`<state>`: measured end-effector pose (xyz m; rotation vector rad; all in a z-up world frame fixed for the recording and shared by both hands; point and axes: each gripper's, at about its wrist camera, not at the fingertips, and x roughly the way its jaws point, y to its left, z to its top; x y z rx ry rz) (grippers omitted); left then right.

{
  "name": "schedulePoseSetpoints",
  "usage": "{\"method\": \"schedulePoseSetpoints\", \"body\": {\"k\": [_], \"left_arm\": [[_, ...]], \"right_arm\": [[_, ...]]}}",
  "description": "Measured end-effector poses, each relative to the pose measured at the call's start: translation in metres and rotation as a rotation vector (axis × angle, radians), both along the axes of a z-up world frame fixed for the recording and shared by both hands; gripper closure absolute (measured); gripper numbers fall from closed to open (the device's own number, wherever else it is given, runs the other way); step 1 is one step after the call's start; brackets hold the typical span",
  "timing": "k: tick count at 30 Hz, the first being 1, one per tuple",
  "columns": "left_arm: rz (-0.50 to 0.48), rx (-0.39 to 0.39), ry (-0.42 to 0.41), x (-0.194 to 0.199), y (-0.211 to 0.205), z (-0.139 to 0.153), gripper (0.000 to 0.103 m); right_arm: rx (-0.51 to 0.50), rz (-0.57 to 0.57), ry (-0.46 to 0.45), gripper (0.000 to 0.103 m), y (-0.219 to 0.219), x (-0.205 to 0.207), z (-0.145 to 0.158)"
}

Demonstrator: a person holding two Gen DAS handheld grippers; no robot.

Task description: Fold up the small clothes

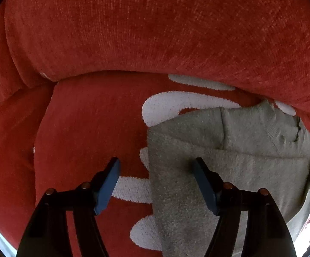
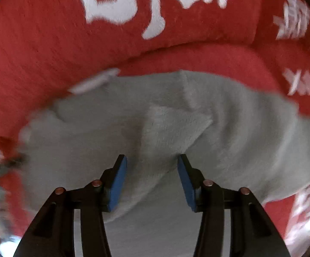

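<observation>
Lying part-folded on a red blanket [image 1: 90, 117]: grey garment [image 1: 230, 171], one flap doubled over, likely mid-fold. Left tool [image 1: 156, 184] released, jaws straddling its edge, seemingly lining up a pinch. Right tool [image 2: 152, 182] released above bunched grey cloth, gripping nothing. White lettering [image 2: 146, 2] on blanket, unreadable.

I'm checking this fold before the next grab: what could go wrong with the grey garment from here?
1. The left gripper is open astride the grey garment's edge, one pad over the red cover; closing may pinch the cover too.
2. The right gripper is open over a bunched ridge of the garment; closing there might set a crease.
3. The right wrist view is blurred, so aim may be off.
</observation>
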<state>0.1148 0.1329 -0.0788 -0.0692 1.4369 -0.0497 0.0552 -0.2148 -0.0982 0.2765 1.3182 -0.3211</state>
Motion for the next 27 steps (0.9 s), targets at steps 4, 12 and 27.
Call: {"method": "schedulePoseSetpoints", "body": {"k": [4, 12, 27], "left_arm": [[0.002, -0.018, 0.004, 0.006, 0.006, -0.006, 0.031], [-0.035, -0.059, 0.006, 0.006, 0.009, -0.011, 0.036], [-0.029, -0.141, -0.019, 0.007, 0.036, -0.002, 0.094]], "right_arm": [[0.011, -0.288, -0.036, 0.051, -0.046, -0.042, 0.005], [0.564, -0.424, -0.201, 0.051, -0.063, -0.108, -0.008], [0.983, -0.192, -0.073, 0.097, 0.168, -0.042, -0.086]]}}
